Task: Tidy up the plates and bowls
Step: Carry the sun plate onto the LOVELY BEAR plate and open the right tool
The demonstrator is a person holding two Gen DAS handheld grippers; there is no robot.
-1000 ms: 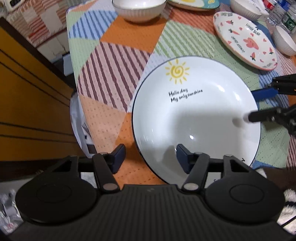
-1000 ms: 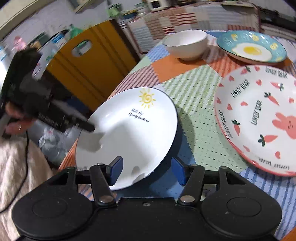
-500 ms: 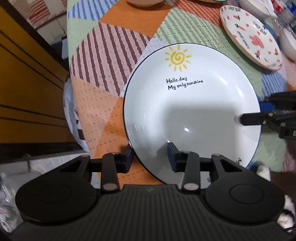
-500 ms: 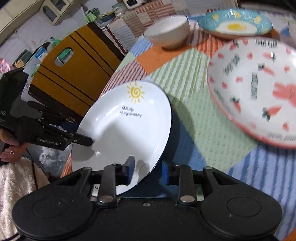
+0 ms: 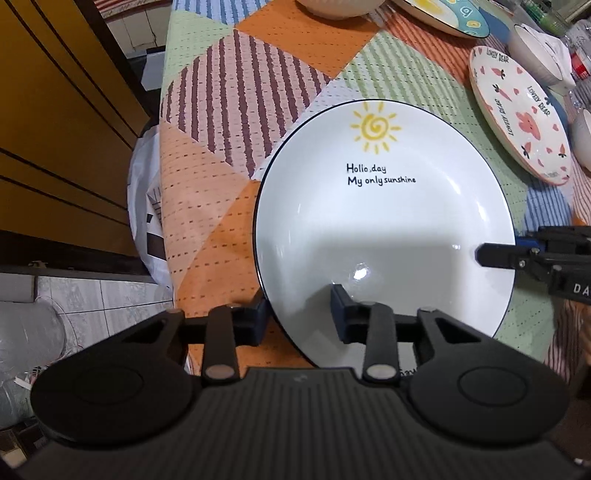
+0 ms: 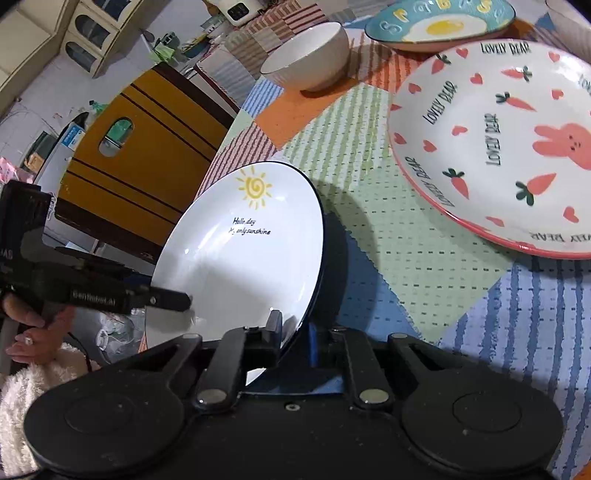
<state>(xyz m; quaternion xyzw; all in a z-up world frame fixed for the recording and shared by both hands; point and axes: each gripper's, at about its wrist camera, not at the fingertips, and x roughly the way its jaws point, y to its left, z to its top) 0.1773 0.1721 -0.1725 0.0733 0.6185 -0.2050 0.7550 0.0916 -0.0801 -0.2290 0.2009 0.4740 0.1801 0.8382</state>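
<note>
The white sun plate point(image 5: 384, 229) — printed with a yellow sun and 2 lines of black lettering — is gripped at its rim from 2 sides above the patchwork tablecloth point(image 5: 229, 122). The left gripper point(image 5: 299, 314) is seen closing on the near rim, 1 blue pad under the edge and 1 on the inner face. The right gripper point(image 6: 295, 332) is likewise closing, its jaws pinching the plate's dark-edged rim between them; in this view the plate is tilted, its right edge raised off the cloth. The carrot-and-rabbit plate point(image 6: 495, 147) lies flat to the right, well apart. Beyond it, a fried-egg plate point(image 6: 439, 26) and a white bowl point(image 6: 310, 59) are set on the cloth.
</note>
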